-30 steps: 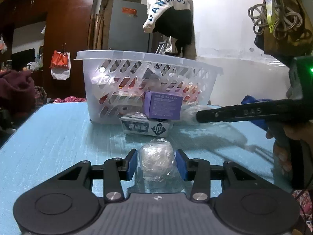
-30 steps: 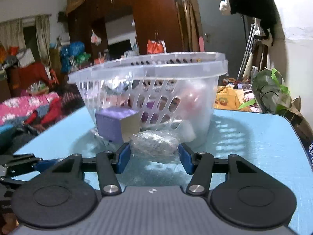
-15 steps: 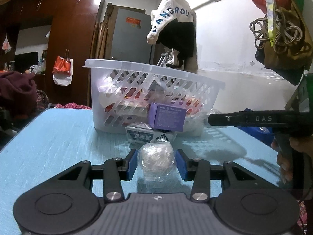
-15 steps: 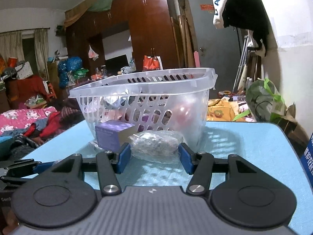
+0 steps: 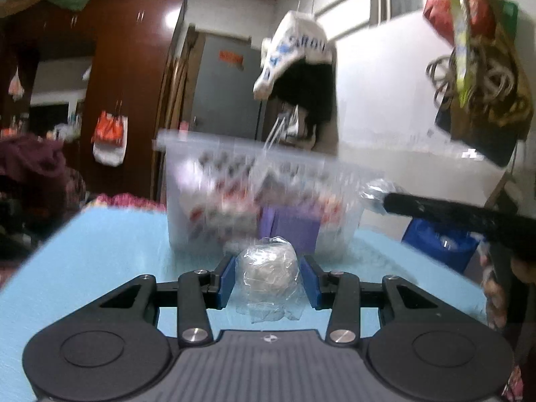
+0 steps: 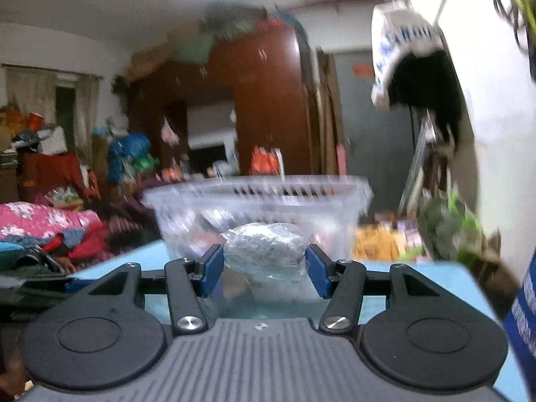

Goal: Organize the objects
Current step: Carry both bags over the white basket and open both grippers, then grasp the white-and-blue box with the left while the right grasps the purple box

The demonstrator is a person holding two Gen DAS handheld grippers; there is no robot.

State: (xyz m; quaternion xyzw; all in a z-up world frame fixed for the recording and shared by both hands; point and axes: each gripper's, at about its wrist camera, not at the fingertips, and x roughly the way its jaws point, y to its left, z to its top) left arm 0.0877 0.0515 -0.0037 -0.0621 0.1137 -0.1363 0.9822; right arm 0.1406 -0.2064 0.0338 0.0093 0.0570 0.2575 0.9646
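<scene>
Both views blurred. Left gripper [image 5: 267,283], lower centre of the left wrist frame: blue pads clamped on a round whitish lump wrapped in clear plastic film [image 5: 267,269], held clear of the light-blue tabletop [image 5: 100,254]. Right gripper [image 6: 264,270], lower centre of the right wrist frame: pads pressed on a greyish lump in a crinkled clear plastic bag [image 6: 264,246]. A white slotted plastic basket [image 5: 234,181] sits mid-frame behind each bundle, a purple box [image 5: 289,231] at its base.
</scene>
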